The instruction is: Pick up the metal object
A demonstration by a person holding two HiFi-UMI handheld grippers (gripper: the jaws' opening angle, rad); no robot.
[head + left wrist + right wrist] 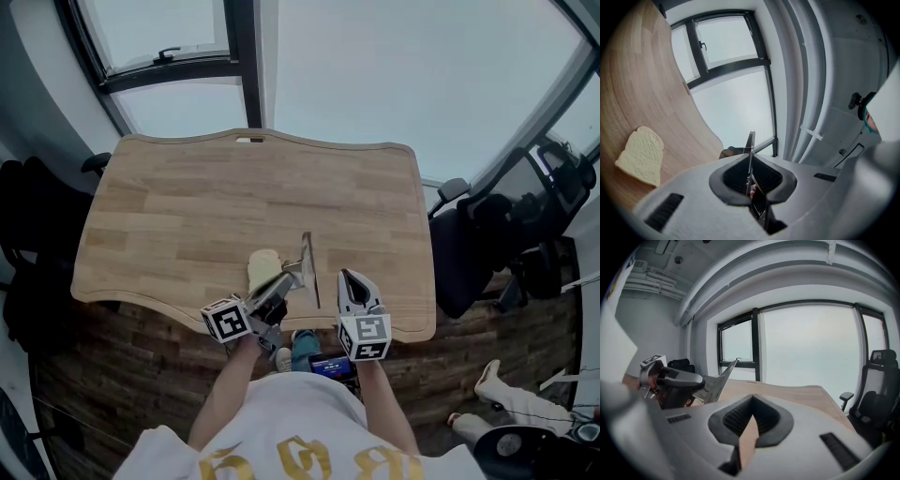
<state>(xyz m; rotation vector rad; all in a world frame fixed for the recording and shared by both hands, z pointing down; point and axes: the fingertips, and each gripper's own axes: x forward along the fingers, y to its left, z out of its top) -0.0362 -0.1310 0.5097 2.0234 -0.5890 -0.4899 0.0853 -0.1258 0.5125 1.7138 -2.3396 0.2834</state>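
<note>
Metal blade (307,267) is clamped on edge between the narrow jaws of the left gripper (292,275), over the near edge of the wooden table (187,206). Slice of bread (263,269) lies flat on the table just left of it. Right gripper (345,277) sits just right of the blade, its jaws together with nothing between them.

Your left tongs (294,276) hold the metal object (308,265) over the near part of the counter (178,206), just right of the bread slice (262,270) lying there. Your right tongs (350,278) are right of the metal object, apart from it. A chair (483,246) stands beyond the counter's right end.
</note>
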